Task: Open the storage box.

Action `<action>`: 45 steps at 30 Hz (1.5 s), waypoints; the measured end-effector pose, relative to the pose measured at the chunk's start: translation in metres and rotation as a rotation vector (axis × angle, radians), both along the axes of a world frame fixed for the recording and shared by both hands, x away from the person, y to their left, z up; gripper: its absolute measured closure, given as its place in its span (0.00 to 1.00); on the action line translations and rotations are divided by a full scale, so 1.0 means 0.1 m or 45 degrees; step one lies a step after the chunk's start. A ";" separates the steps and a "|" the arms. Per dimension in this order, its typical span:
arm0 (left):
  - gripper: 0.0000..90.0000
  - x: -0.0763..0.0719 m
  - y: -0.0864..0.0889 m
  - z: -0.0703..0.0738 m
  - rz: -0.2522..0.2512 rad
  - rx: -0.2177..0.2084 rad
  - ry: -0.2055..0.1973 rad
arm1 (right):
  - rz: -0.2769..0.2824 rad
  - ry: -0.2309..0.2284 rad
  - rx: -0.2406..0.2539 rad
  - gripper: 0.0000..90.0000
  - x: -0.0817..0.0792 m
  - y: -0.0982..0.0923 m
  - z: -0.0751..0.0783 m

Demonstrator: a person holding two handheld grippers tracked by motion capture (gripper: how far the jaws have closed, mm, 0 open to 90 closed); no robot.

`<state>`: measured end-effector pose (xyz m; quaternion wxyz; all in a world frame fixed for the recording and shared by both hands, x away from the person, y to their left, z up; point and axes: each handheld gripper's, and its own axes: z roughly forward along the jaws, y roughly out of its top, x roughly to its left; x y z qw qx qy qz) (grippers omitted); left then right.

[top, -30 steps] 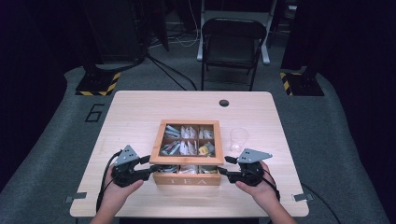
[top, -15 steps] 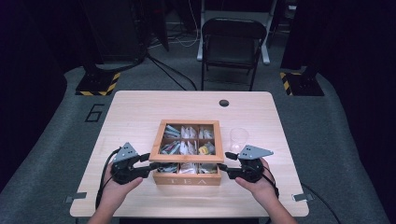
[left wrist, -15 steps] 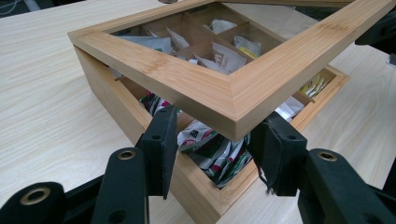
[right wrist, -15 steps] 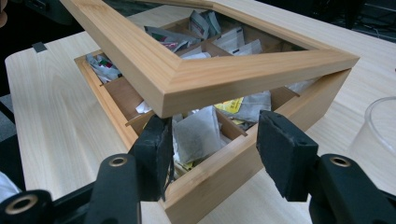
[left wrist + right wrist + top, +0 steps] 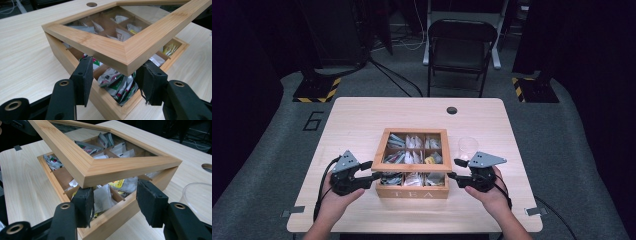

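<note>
- Left tool: jaws apart, straddling the near left corner of the glass-paned lid, under its raised edge.
- Right tool: jaws apart likewise, at the lid's near right corner.
- Lid tilted up over the wooden tea box, near the counter's front edge, tea packets inside.
- Clear cup just beside the box's right side.

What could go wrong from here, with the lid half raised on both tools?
1. The lid seems to rest only by its front corners on the left tool and right tool, whose jaws stand apart, so it might slip and drop shut.
2. The clear cup stands close beside the tea box; the right tool could knock it.
</note>
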<state>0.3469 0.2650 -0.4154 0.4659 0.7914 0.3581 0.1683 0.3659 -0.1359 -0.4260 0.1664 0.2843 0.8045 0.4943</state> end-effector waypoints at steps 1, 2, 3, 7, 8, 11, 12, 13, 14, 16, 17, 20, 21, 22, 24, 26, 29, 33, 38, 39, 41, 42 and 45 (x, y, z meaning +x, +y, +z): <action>0.54 0.00 0.00 0.02 -0.001 -0.001 -0.006 | -0.002 -0.005 -0.001 0.54 0.00 0.00 0.02; 0.53 0.01 0.00 0.04 -0.001 0.000 -0.015 | 0.000 -0.008 0.000 0.54 0.01 0.00 0.03; 0.53 0.01 0.00 0.05 -0.005 0.005 -0.019 | -0.002 -0.007 0.007 0.54 0.01 0.00 0.05; 0.53 0.03 0.00 0.10 -0.019 0.033 -0.034 | 0.004 -0.005 0.018 0.54 0.03 0.01 0.09; 0.54 0.03 0.00 0.11 -0.023 0.040 -0.040 | 0.009 -0.008 0.012 0.54 0.04 0.00 0.09; 0.54 0.04 -0.01 0.14 -0.014 0.040 -0.061 | 0.012 -0.018 0.009 0.53 0.05 0.01 0.10; 0.55 0.04 0.00 0.15 -0.017 0.041 -0.059 | 0.015 -0.024 0.005 0.53 0.05 0.02 0.11; 0.55 0.05 0.01 0.16 -0.020 0.034 -0.056 | 0.014 -0.022 0.004 0.53 0.05 0.02 0.12; 0.55 0.06 0.01 0.17 -0.020 0.027 -0.052 | 0.021 -0.034 -0.001 0.53 0.06 0.03 0.13; 0.55 0.08 0.01 0.19 -0.021 0.016 -0.059 | 0.018 -0.034 0.002 0.53 0.07 0.03 0.15; 0.55 0.09 0.02 0.21 -0.030 0.024 -0.053 | 0.023 -0.042 0.005 0.53 0.08 0.04 0.16; 0.55 0.11 0.02 0.24 -0.030 0.027 -0.065 | 0.021 -0.045 0.034 0.52 0.10 0.03 0.21; 0.56 0.11 0.03 0.26 -0.031 0.026 -0.064 | 0.022 -0.049 0.039 0.52 0.11 0.02 0.22; 0.57 0.12 0.03 0.27 -0.027 0.025 -0.068 | 0.020 -0.047 0.047 0.52 0.12 0.02 0.23; 0.58 0.13 0.03 0.30 -0.027 0.028 -0.078 | 0.020 -0.051 0.060 0.53 0.13 0.02 0.25; 0.58 0.13 0.02 0.32 -0.026 0.035 -0.086 | 0.023 -0.059 0.061 0.53 0.14 0.02 0.26; 0.58 0.15 0.02 0.34 -0.027 0.036 -0.091 | 0.022 -0.063 0.061 0.54 0.15 0.03 0.29; 0.58 0.17 0.02 0.37 -0.030 0.036 -0.109 | 0.029 -0.051 0.071 0.56 0.17 0.03 0.33; 0.58 0.20 0.01 0.39 -0.017 0.028 -0.130 | 0.042 -0.037 0.100 0.58 0.21 0.02 0.36; 0.58 0.21 0.01 0.39 -0.023 0.025 -0.126 | 0.041 -0.038 0.101 0.58 0.22 0.02 0.37; 0.58 0.22 0.02 0.39 -0.023 0.015 -0.129 | 0.034 -0.036 0.103 0.59 0.22 0.02 0.38; 0.58 0.23 0.02 0.39 -0.023 0.011 -0.130 | 0.040 -0.039 0.100 0.59 0.23 0.03 0.39; 0.58 0.24 0.02 0.39 -0.024 0.015 -0.129 | 0.038 -0.036 0.088 0.59 0.23 0.03 0.41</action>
